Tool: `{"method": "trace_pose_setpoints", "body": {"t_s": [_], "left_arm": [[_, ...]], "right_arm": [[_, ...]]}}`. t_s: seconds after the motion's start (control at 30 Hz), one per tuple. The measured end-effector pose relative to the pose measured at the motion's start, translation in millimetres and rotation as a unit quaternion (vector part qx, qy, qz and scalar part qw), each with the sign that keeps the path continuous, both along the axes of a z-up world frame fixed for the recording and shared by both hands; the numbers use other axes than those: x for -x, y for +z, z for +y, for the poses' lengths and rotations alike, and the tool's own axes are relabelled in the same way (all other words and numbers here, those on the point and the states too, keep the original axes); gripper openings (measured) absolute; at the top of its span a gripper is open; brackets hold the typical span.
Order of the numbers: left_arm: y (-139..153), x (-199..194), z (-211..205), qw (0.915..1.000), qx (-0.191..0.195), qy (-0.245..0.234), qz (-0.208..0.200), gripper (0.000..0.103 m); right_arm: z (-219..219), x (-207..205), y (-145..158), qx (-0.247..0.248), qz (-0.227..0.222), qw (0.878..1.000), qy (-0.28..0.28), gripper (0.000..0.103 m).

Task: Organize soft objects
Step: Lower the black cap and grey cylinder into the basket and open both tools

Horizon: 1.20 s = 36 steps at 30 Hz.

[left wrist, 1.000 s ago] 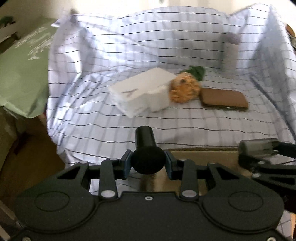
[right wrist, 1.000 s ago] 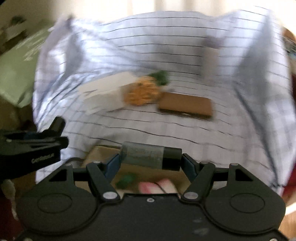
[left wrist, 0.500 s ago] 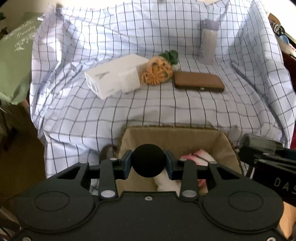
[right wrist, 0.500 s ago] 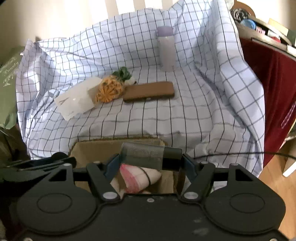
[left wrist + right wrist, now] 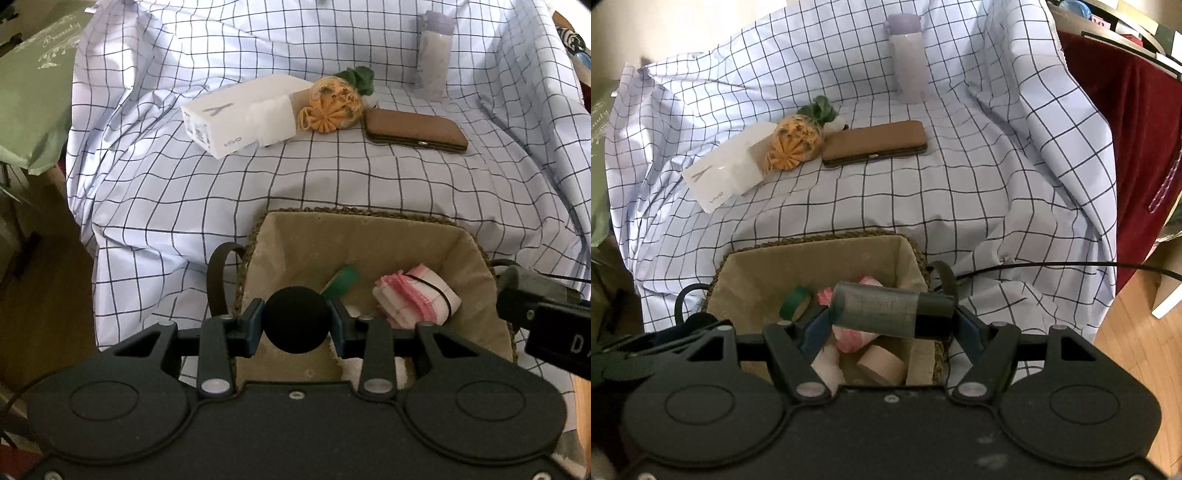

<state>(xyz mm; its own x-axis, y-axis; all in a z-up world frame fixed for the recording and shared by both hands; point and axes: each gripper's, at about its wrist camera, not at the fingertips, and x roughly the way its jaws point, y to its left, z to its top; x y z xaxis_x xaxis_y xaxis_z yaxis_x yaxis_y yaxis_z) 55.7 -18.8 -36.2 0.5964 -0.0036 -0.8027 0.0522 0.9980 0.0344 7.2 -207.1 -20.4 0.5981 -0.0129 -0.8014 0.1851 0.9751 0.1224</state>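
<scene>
My left gripper (image 5: 297, 324) is shut on a black cylinder (image 5: 297, 323), seen end-on, held above the woven basket (image 5: 354, 216). My right gripper (image 5: 892, 319) is shut on a grey and black cylinder (image 5: 886, 309) lying crosswise, also above the basket (image 5: 820, 236). In the basket lie a pink and white rolled cloth (image 5: 417, 301), a green tape roll (image 5: 794, 302) and a tan tape roll (image 5: 881, 363). An orange pineapple plush (image 5: 334, 107) lies farther back on the checked cloth.
A white box (image 5: 240, 114), a brown case (image 5: 413, 131) and a lilac bottle (image 5: 434, 51) sit on the checked cloth (image 5: 332, 177). A green bag (image 5: 29, 92) is at the left. A dark red cloth (image 5: 1126, 129) hangs at the right. A black cable (image 5: 1071, 264) runs rightwards.
Both grippers rose and pulled back, each keeping hold of its cylinder. The basket and its contents came into view beneath them.
</scene>
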Motion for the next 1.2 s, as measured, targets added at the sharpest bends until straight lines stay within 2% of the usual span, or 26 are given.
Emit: {"method": "trace_pose_setpoints", "body": {"t_s": [0.17,0.3,0.5,1.2], "left_arm": [[1.3,0.9,2.7,1.0000,0.002,0.006,-0.002,0.039],[2.8,2.3,1.3,1.0000,-0.001,0.006,-0.008,0.052],[5.6,3.7,1.9,0.9999,-0.001,0.006,-0.015,0.065],[4.2,5.0,6.3,0.9998,0.007,0.014,-0.009,0.068]], "right_arm": [[1.4,-1.1,-0.2,0.001,0.002,1.000,0.004,0.071],[1.9,-1.5,0.5,0.002,-0.001,1.000,0.010,0.071],[2.6,-1.9,0.7,0.003,0.000,1.000,0.012,0.071],[4.5,-2.0,1.0,0.002,-0.002,0.999,0.034,0.073]]}}
